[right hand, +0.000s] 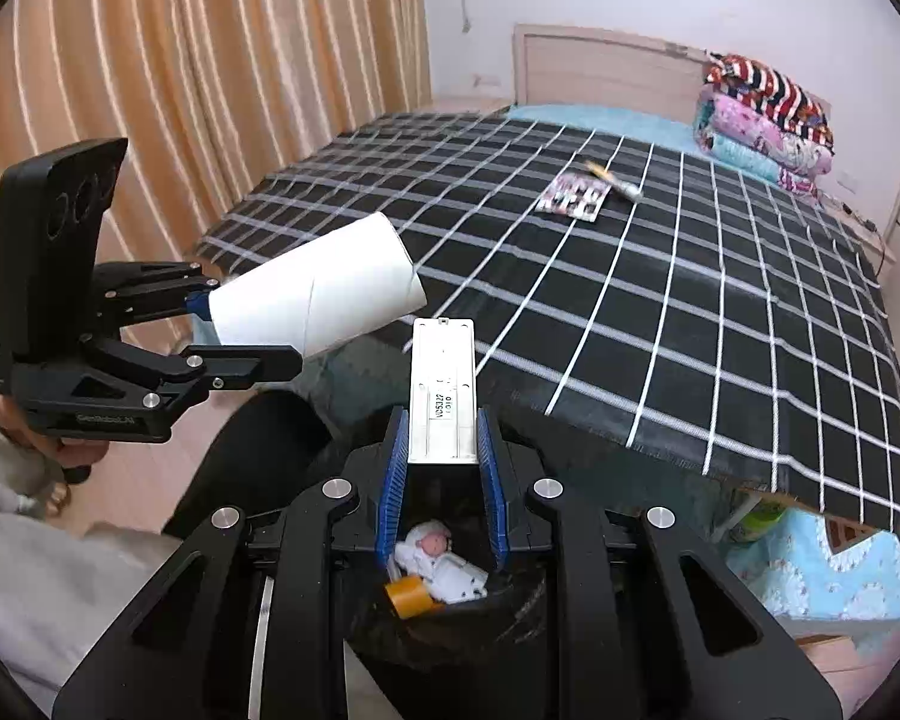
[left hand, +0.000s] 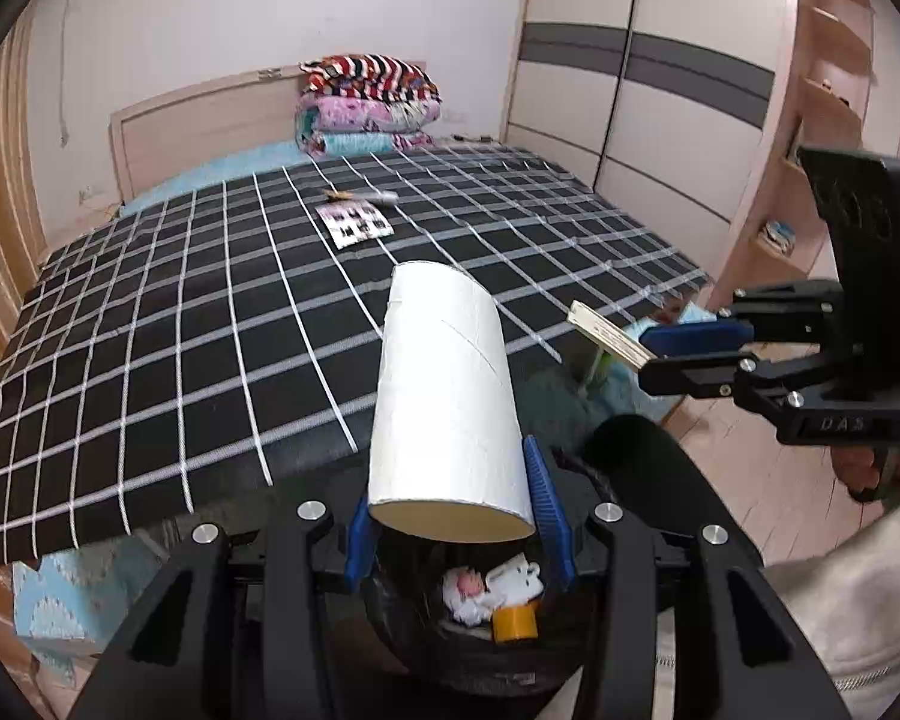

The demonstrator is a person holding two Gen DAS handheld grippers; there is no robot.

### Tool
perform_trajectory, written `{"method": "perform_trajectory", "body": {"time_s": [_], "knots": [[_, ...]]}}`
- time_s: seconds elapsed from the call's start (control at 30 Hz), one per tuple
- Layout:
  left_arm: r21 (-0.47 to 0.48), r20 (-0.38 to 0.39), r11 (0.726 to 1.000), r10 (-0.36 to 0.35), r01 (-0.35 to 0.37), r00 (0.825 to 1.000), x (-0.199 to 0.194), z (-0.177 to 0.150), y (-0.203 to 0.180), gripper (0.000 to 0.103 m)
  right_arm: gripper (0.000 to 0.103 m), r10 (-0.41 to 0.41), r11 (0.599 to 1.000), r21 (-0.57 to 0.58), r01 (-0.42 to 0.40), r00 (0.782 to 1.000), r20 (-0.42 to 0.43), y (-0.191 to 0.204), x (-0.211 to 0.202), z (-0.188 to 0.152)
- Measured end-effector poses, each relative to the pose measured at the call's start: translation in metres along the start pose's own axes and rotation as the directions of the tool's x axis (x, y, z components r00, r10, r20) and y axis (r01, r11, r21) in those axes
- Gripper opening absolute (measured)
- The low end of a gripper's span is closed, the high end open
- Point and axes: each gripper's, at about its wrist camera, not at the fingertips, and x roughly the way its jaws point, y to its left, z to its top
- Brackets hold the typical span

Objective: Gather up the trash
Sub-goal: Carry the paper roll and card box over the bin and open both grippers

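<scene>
My left hand-held gripper (left hand: 450,516) is clamped on a white cardboard tube (left hand: 447,396), its blue pads (left hand: 540,474) pressing the tube's near end from both sides while the tube points out toward the bed. My right hand-held gripper (right hand: 441,462) is closed around a flat white rectangular plastic piece (right hand: 441,384) with a small printed label, held upright between its blue pads (right hand: 489,468). Both hover over a black round trash bin (right hand: 510,606) on the floor at the foot of the bed; inside lie crumpled white paper (right hand: 444,564) and a small yellow roll of tape (right hand: 408,597). On the black-and-white checked bedspread (left hand: 180,324), well apart from the bin, rest a small printed card (left hand: 357,225) and, just behind it, a thin pen-like object (left hand: 360,197). Folded colourful quilts (left hand: 369,105) are stacked by the headboard.
</scene>
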Motion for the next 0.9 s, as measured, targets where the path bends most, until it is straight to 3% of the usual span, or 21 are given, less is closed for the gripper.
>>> {"method": "perform_trajectory", "body": {"time_s": [0.33,0.53,0.9], "knots": [[-0.023,-0.139,0.999,-0.046,0.043,0.989,0.034,-0.039,-0.004,0.043,0.023,0.078,0.994,0.083,-0.066,0.986,-0.147,0.001,0.040,-0.042],[-0.054,-0.247,0.997,-0.070,0.059,0.966,0.068,-0.064,0.002,0.043,0.023,0.104,0.989,0.124,-0.078,0.970,-0.218,0.001,0.068,-0.059],[-0.093,-0.397,0.991,-0.123,0.093,0.910,0.125,-0.091,0.006,0.043,0.023,0.150,0.974,0.210,-0.083,0.934,-0.325,-0.015,0.118,-0.092]]}}
